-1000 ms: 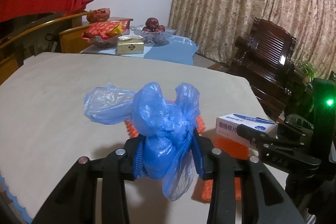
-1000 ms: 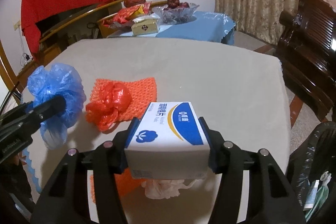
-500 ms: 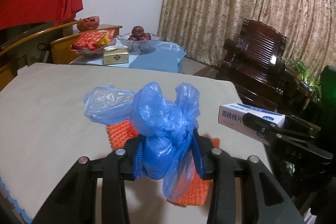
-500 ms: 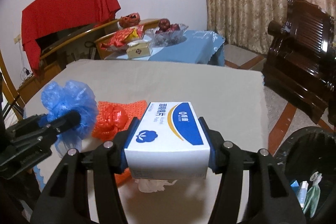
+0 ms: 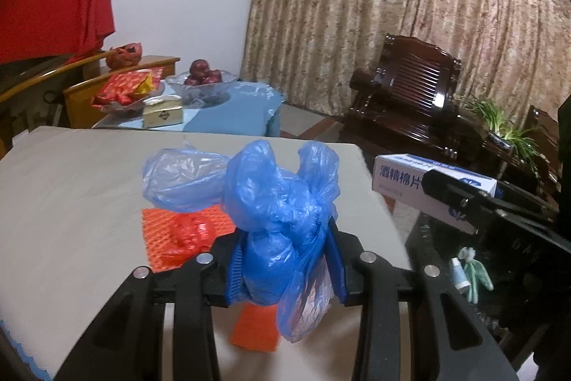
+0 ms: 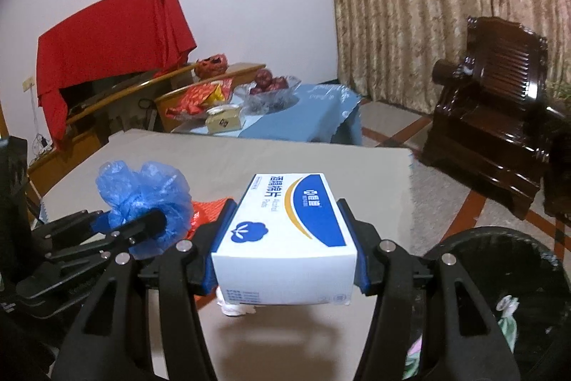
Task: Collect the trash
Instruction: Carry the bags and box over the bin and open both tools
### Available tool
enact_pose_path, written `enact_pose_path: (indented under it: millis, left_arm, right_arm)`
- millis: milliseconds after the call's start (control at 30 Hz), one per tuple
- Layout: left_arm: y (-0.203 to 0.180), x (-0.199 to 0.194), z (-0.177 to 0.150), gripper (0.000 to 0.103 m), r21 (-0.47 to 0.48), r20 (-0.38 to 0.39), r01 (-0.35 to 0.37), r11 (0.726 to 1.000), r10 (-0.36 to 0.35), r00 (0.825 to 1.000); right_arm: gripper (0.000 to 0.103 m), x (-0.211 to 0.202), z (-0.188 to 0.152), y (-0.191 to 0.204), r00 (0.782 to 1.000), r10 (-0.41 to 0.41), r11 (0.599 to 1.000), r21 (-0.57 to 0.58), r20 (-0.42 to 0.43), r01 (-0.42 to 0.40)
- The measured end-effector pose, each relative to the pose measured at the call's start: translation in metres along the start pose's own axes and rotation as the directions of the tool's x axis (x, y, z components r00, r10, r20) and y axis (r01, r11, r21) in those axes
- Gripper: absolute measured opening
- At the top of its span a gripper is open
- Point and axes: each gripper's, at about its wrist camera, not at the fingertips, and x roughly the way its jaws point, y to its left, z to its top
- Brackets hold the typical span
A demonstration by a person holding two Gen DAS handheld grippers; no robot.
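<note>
My left gripper (image 5: pixel 285 263) is shut on a crumpled blue plastic bag (image 5: pixel 278 202), held above the beige table (image 5: pixel 71 195). My right gripper (image 6: pixel 285 259) is shut on a white and blue box (image 6: pixel 285 231), held over the table's right edge. The box also shows in the left wrist view (image 5: pixel 403 174), the bag in the right wrist view (image 6: pixel 142 195). A red plastic bag (image 5: pixel 189 227) lies on an orange knitted mat (image 5: pixel 160 231). A white crumpled wad (image 6: pixel 235 307) lies under the box. A black trash bin (image 6: pixel 499 291) with some trash stands on the floor at right.
A low table with a blue cloth (image 6: pixel 303 116) carries a fruit bowl (image 6: pixel 271 88), snack packs and a tissue box behind. A dark wooden armchair (image 6: pixel 492 116) stands at right. Curtains and a red-draped cabinet (image 6: pixel 107 34) line the back.
Both grippers have risen and swung right with their loads. The trash bin has come into view at lower right, and the red bag and mat now show below the blue bag.
</note>
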Motion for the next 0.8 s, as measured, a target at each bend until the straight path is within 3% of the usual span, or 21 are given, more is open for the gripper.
enact_pose_path:
  millis: [433,800]
  left_arm:
    - [-0.07,-0.001,0.005,0.039,0.071,0.011,0.112,0.991,-0.113,0.994]
    - [-0.145,0.011,0.003,0.039,0.146,-0.011,0.231,0.962,-0.232,0.973]
  right_arm:
    - [0.054,-0.07,-0.009,-0.061,0.989,-0.124,0.991,0.059,0.081,0.119]
    - [0.054,-0.116,-0.035,-0.124,0.959,-0.271,0.957,0.131,0.084,0.259]
